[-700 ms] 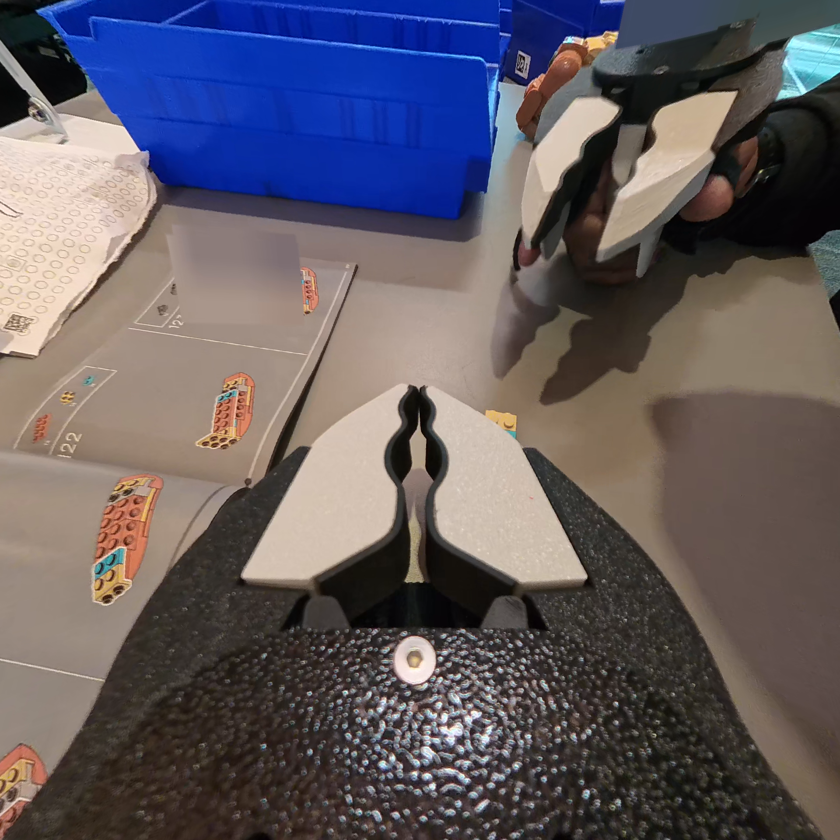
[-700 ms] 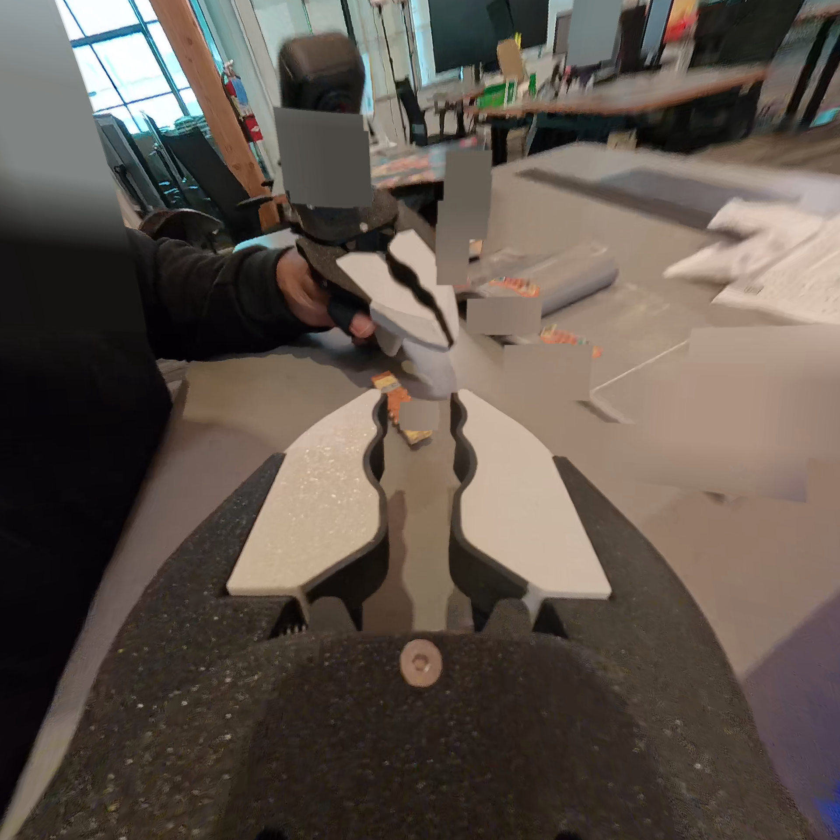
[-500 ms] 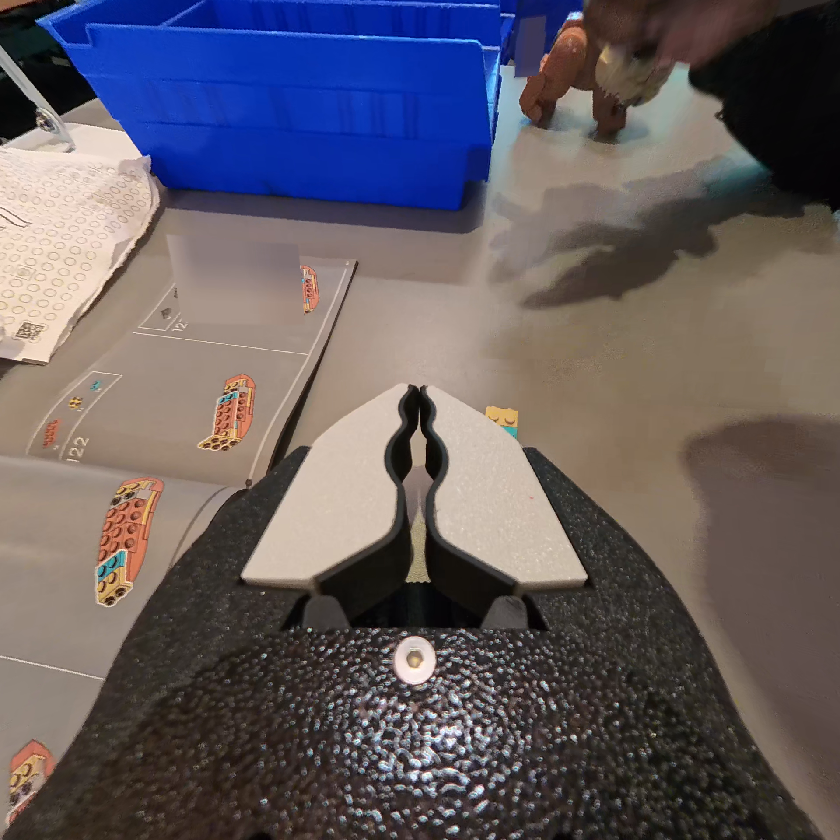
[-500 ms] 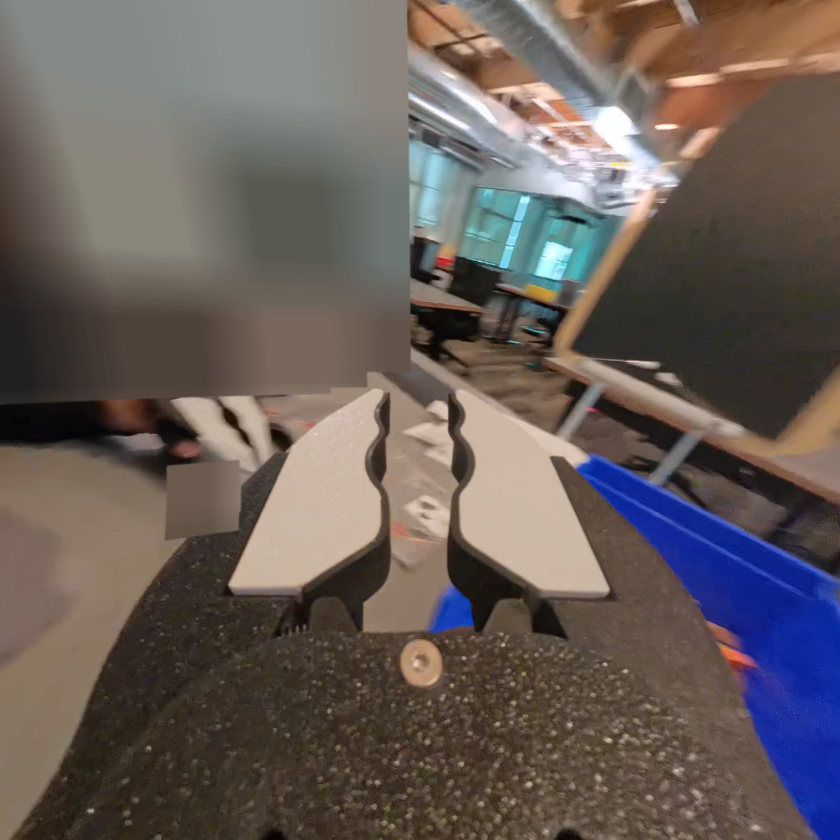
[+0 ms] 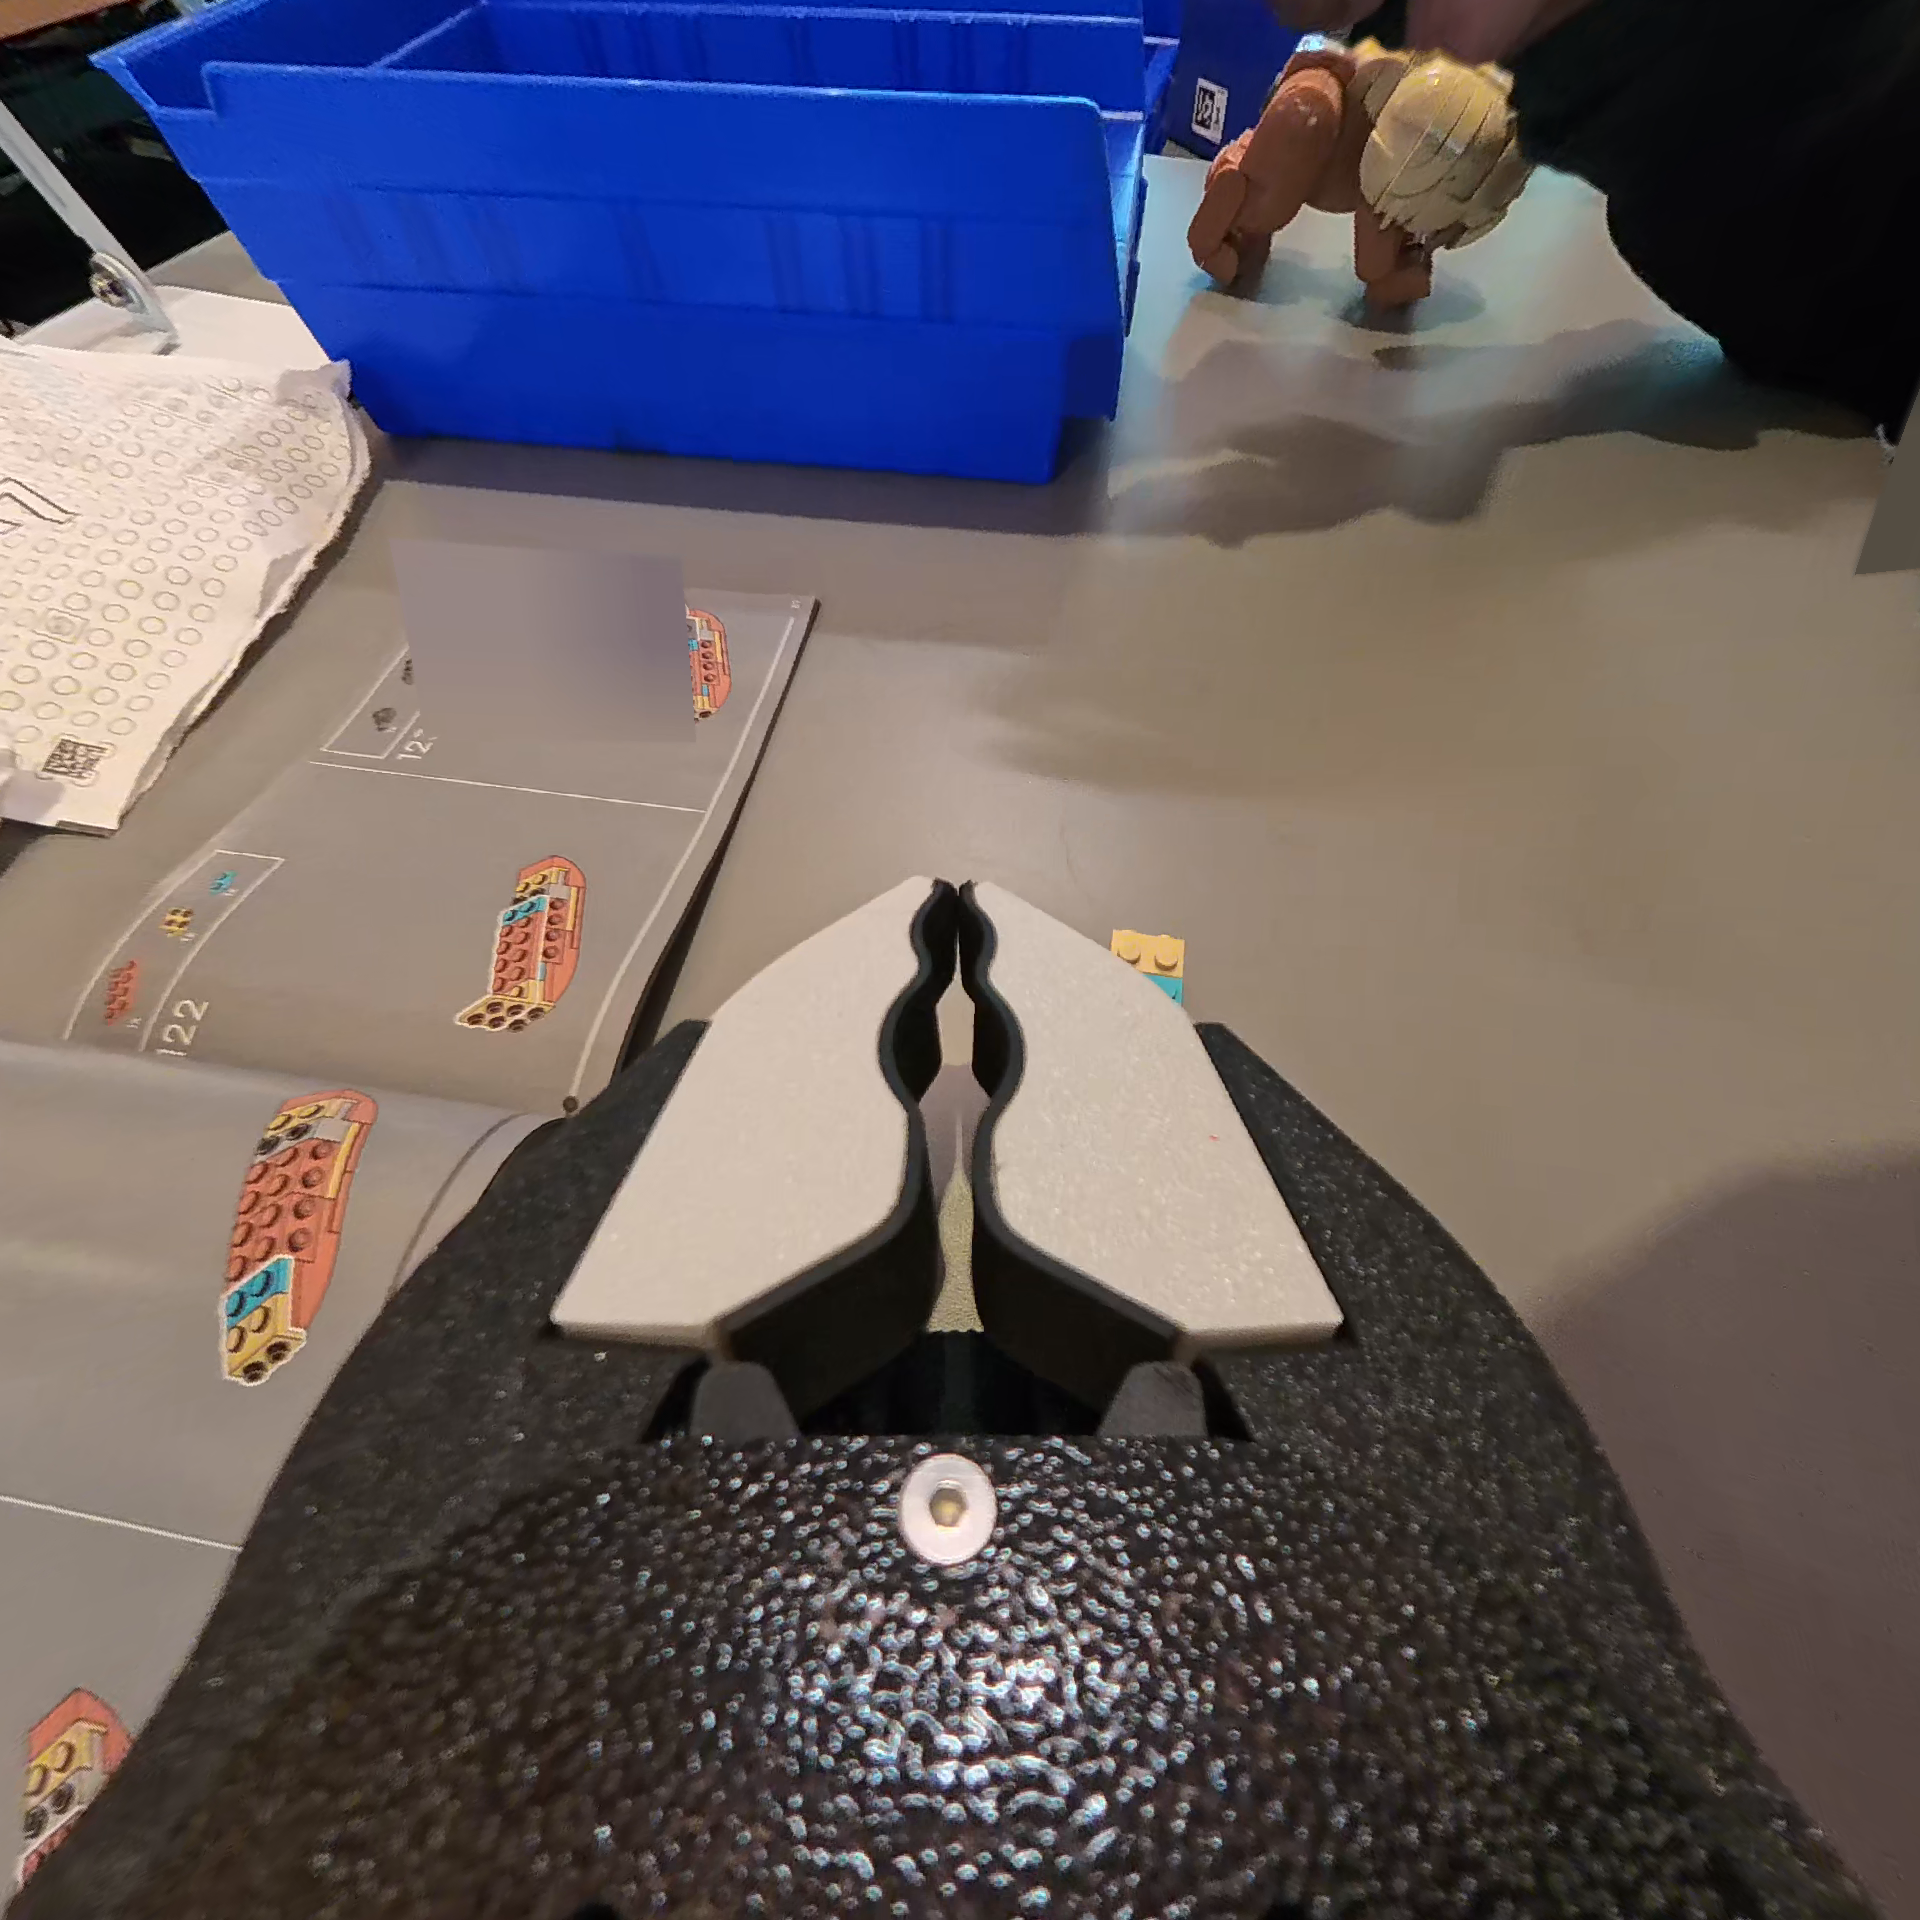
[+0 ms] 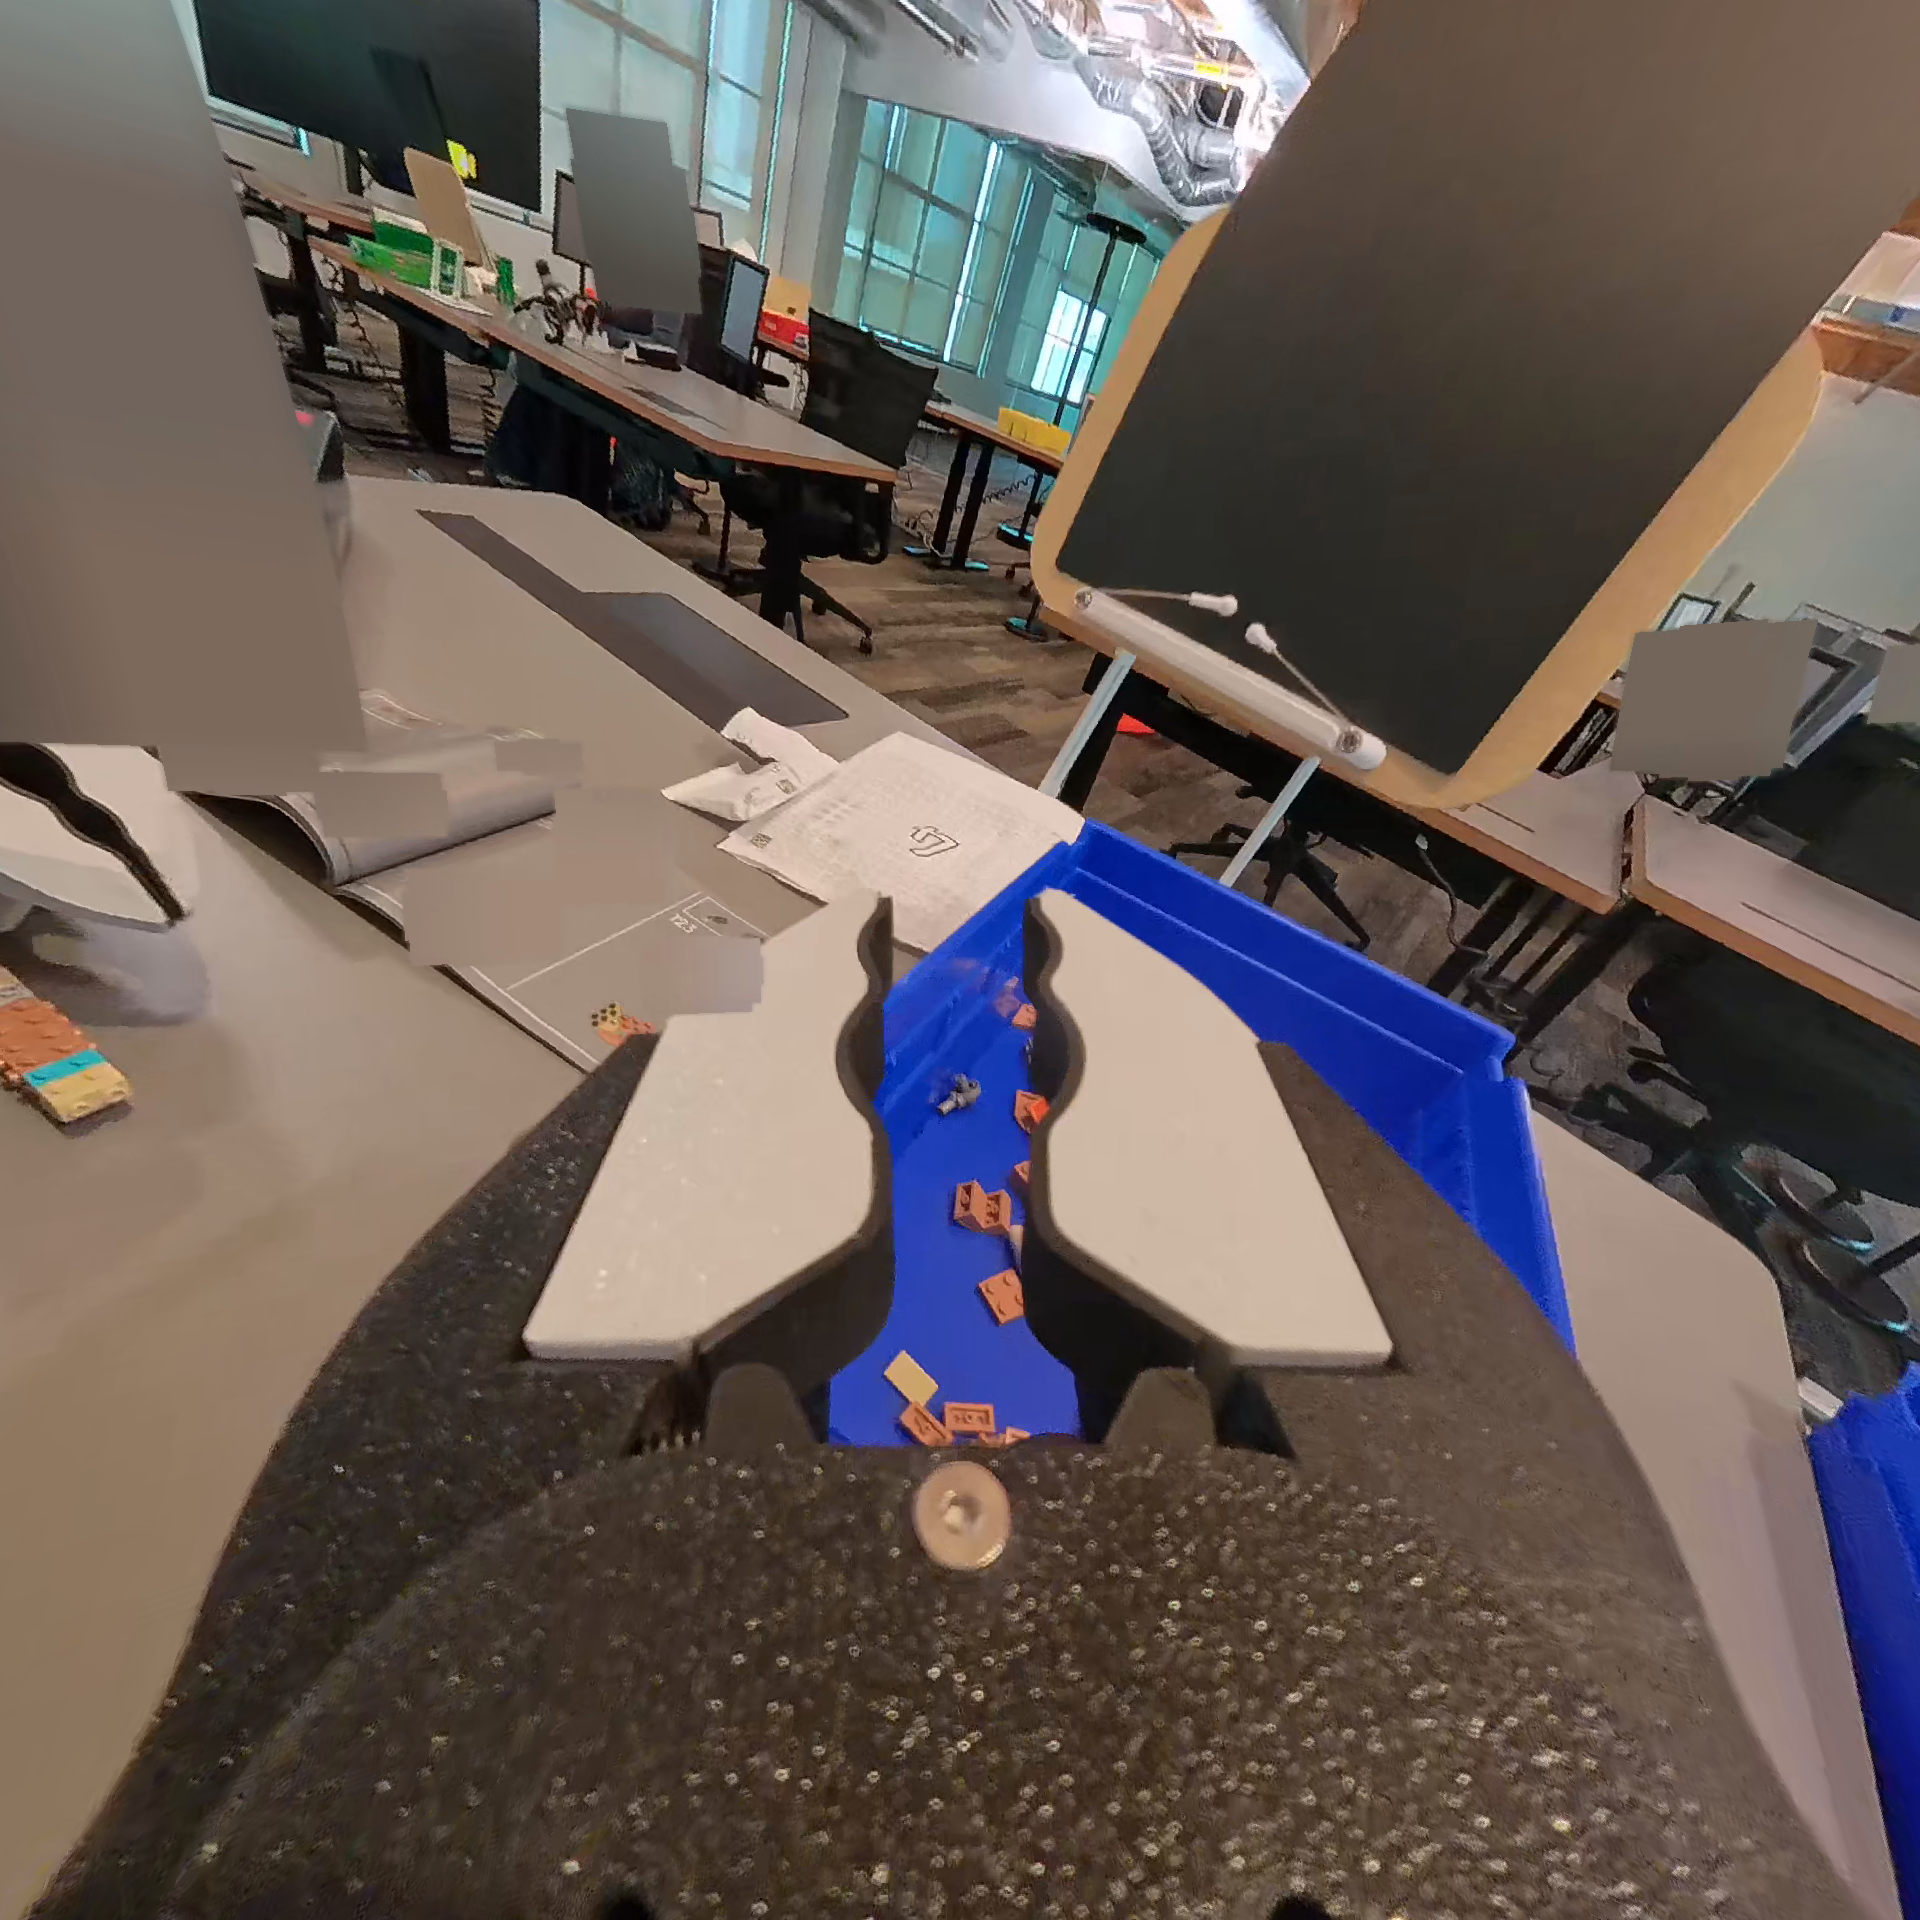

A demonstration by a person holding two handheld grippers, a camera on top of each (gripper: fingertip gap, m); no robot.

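Over the grey desk (image 5: pixel 1351 779), the left hand-held gripper (image 5: pixel 956 891) is hovering closed and empty, a small yellow-and-teal brick piece (image 5: pixel 1148 961) lying at its two o'clock; the right hand-held gripper (image 6: pixel 956 914) is hanging narrowly open, empty, above the blue plastic bin (image 6: pixel 1299 997) of little brown bricks (image 6: pixel 982 1210).

This is an open-plan office used as a work area. Long desks (image 6: pixel 727 416) with monitors (image 6: pixel 743 312) and black office chairs (image 6: pixel 862 416) stand in rows on patterned carpet (image 6: pixel 935 665), under tall windows (image 6: pixel 935 229) and exposed ceiling ducts (image 6: pixel 1184 135). The near grey tabletop (image 5: pixel 1351 779) carries blue parts bins (image 5: pixel 665 239), a building-instruction booklet (image 5: pixel 416 883) and toy bricks (image 6: pixel 982 1210).
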